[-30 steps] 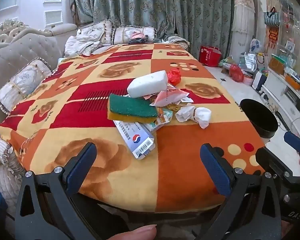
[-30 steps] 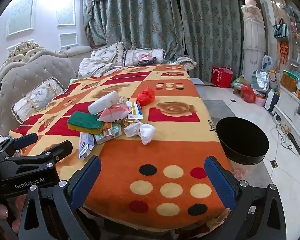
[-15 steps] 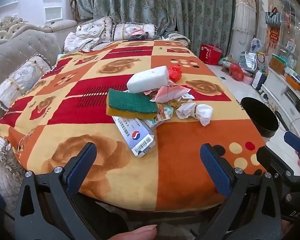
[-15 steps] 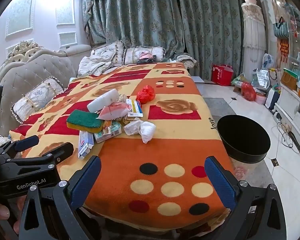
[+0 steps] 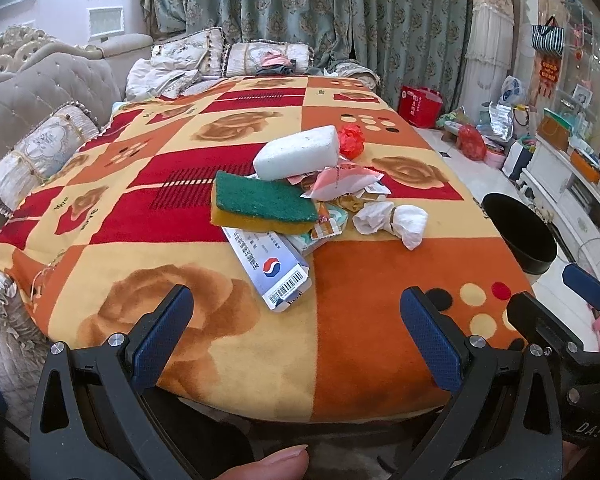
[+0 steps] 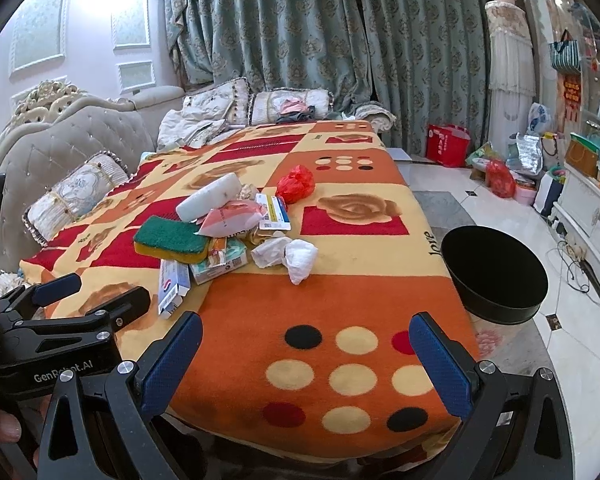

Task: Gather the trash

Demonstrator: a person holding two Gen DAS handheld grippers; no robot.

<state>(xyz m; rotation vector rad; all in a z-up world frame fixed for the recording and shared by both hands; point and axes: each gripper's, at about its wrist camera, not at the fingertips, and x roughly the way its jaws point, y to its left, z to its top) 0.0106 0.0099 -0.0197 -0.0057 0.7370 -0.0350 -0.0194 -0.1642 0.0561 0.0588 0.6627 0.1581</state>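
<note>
A heap of trash lies mid-table on the patterned cloth: a green-and-yellow sponge, a white foam block, a white-blue carton, crumpled white tissue, a pink wrapper and a red bag. The same heap shows in the right wrist view, with sponge, tissue and red bag. A black bin stands on the floor right of the table. My left gripper and right gripper are both open and empty at the table's near edge.
A tufted sofa with cushions runs along the left and far sides. Curtains hang behind. Bags and boxes clutter the floor at the right, by a white cabinet. The left gripper shows low left in the right wrist view.
Both grippers have moved a little forward toward the table; the trash heap looks slightly nearer. Nothing was grasped or moved.
</note>
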